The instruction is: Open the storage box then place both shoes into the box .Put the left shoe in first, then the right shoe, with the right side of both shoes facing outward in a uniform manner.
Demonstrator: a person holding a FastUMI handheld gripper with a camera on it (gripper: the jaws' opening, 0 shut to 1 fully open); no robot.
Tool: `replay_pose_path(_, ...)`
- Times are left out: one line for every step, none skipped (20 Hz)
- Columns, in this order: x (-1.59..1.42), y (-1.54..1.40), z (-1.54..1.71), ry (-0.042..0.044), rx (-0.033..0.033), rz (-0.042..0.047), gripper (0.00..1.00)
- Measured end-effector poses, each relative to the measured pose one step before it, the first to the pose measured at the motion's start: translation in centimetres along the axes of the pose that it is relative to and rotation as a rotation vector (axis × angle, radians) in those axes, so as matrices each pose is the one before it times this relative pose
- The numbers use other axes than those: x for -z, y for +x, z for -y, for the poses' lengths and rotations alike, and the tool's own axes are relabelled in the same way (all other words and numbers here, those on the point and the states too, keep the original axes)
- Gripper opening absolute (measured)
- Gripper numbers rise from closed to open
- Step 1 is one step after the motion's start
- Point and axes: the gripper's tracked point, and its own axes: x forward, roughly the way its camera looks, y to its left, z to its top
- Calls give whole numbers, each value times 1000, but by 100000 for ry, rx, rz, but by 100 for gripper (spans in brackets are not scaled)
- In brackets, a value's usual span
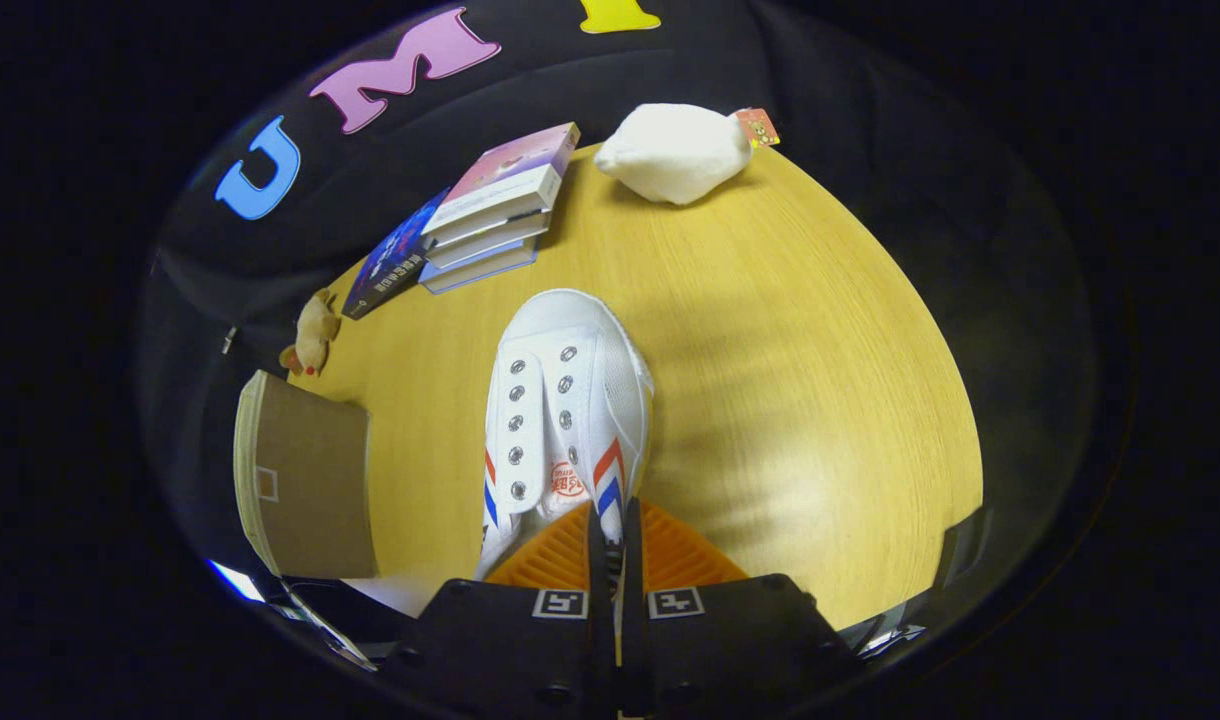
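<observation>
Gripper view: fingers (615, 545) pinch the shoe's (560, 400) side wall at the heel, nearly closed on it, toe pointing to 12 o'clock over the table (820, 380). Box (305, 490) lies at 9 o'clock, small toy (315, 330) at 10, books (490, 210) at 11, white plush (675, 152) at 1.

Staged booth: wooden table (770, 350), stacked books (495, 205), plush toy (675, 152)
</observation>
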Motion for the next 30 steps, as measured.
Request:
replay_pose_path(-129,-691,-1287,852,-601,597,7)
replay_pose_path(-115,-725,-1345,557,-528,737,7)
replay_pose_path(-245,-743,-1488,225,-673,1255,7)
replay_pose_path(-155,-738,-1637,-276,-1012,806,7)
replay_pose_path(-247,-615,-1699,-331,-1096,947,7)
replay_pose_path(-229,-563,-1783,-573,-1386,1156,7)
replay_pose_path(-211,-631,-1805,-579,-1297,1272,7)
replay_pose_path(-129,-519,-1833,-587,-1401,865,7)
replay_pose_path(-37,-476,-1959,-152,-1714,715,7)
replay_pose_path(-302,-301,-2024,74,-2097,511,7)
replay_pose_path(24,-383,-1948,270,-2147,568,7)
replay_pose_path(122,-213,-1821,258,-1990,409,7)
replay_pose_path(197,-28,-1812,101,-1973,380,7)
replay_pose_path(353,85,-1637,269,-1924,-65,7)
replay_pose_path(455,75,-1621,148,-2022,-322,7)
replay_pose_path(419,215,-1484,-224,-1933,-438,7)
replay_pose_path(362,244,-1387,-288,-1642,-453,7)
replay_pose_path(450,332,-1331,-543,-1545,-553,7)
replay_pose_path(371,351,-1243,-522,-1394,-721,7)
replay_pose_path(449,401,-1127,-581,-1411,-774,7)
replay_pose_path(439,450,-1084,-960,-1221,-1066,7)
replay_pose_path(406,488,-879,-624,-601,-713,7)
replay_pose_path(349,579,-759,-495,-214,-918,7)
replay_pose_path(638,673,-573,63,165,-889,7)
replay_pose_path(400,819,-434,593,438,-1363,7)
replay_pose_path(553,634,-409,711,707,-1733,7)
replay_pose_path(458,572,-442,714,741,-1765,7)
replay_pose_path(327,579,-568,150,304,-1278,7)
replay_pose_path(283,526,-387,-227,56,-764,7)
replay_pose_path(183,541,-259,-574,-20,-445,7)
